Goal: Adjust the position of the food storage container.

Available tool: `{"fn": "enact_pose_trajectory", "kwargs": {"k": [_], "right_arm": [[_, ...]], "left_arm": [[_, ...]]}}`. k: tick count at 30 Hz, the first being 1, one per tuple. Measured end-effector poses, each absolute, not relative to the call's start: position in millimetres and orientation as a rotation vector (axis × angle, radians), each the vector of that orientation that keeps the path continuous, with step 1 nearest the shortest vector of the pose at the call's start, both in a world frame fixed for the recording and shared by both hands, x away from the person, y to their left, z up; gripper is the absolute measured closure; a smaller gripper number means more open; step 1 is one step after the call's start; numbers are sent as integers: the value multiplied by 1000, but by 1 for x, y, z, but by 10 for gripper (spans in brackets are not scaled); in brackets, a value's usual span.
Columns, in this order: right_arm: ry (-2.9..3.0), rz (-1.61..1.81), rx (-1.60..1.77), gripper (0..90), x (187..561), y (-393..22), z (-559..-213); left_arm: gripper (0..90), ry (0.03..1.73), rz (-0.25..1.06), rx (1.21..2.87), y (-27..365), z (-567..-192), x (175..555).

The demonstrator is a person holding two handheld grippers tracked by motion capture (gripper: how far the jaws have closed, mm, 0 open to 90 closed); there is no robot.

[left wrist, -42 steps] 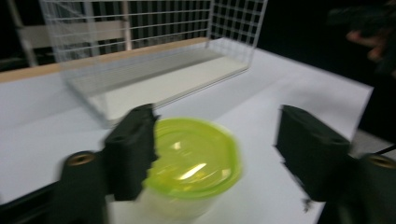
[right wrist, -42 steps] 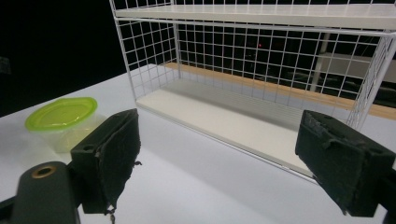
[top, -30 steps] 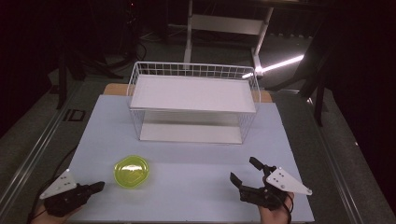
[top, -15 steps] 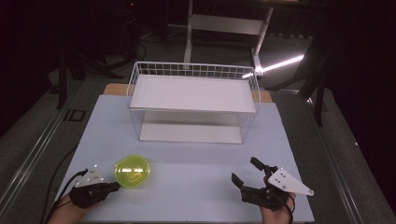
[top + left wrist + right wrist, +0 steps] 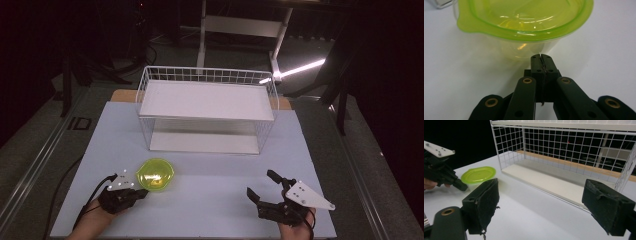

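Observation:
A translucent yellow-green bowl with a lid (image 5: 155, 174) sits on the pale table near its front left. My left gripper (image 5: 142, 192) lies just in front-left of it, jaws shut with nothing between them. In the left gripper view the closed tips (image 5: 541, 58) almost touch the bowl's (image 5: 524, 22) lower wall. My right gripper (image 5: 260, 186) rests at the front right with its jaws wide open and empty. In the right gripper view the bowl (image 5: 478, 174) and the left gripper (image 5: 461, 187) appear at the left, past my own open pads (image 5: 486, 202).
A white wire rack (image 5: 207, 107) with a flat top shelf and a lower shelf stands at the middle back of the table (image 5: 210, 200). Its open underside faces me (image 5: 554, 180). Dark floor and stand legs surround the table.
My left gripper has moved forward and right from the front-left corner up to the bowl's near side. The right gripper has barely moved.

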State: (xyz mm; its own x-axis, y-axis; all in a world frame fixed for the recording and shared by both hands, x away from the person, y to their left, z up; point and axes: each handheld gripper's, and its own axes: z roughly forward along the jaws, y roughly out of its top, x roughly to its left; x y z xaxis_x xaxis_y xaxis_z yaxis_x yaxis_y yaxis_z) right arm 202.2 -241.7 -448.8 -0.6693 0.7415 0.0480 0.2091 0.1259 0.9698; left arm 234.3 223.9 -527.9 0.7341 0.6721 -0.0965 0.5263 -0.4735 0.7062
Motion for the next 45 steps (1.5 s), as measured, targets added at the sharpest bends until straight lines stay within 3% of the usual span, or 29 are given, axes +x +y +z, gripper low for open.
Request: {"fn": "enact_pose_trajectory", "kwargs": {"k": [7, 16, 45], "right_arm": [[1966, 1570, 905, 141, 203, -241, -449], [1987, 1575, 897, 141, 202, -240, -449], [2019, 1583, 907, 141, 206, -241, -453]], "left_arm": [[900, 946, 271, 2169, 236, -523, 229], [900, 1071, 337, 2127, 252, -524, 257], [900, 958, 223, 2189, 176, -531, 276]]}}
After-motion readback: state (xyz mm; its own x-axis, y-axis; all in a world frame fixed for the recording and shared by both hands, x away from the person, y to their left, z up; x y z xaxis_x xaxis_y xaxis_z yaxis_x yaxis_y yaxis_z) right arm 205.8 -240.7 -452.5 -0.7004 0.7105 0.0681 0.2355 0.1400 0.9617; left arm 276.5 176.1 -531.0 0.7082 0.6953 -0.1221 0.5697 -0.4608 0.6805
